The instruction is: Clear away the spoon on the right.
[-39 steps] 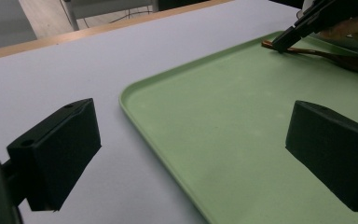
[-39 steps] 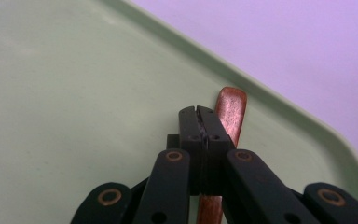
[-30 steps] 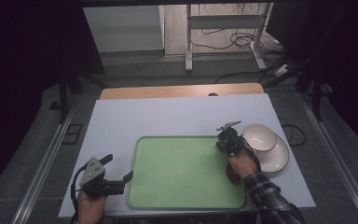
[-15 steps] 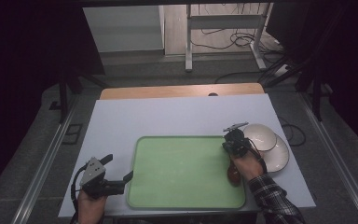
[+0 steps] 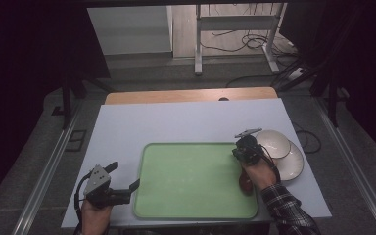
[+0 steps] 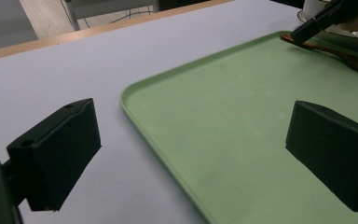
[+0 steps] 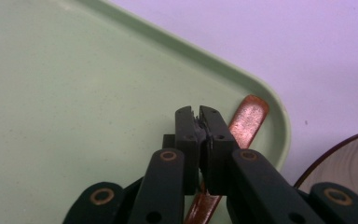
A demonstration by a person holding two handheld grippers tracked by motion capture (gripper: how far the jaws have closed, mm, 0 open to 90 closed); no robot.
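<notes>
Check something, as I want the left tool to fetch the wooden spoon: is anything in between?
Nothing visible lies on the green tray between the left tool and the wooden spoon. The right tool, jaws shut, sits right over the spoon's handle at the tray's right edge, though.
</notes>
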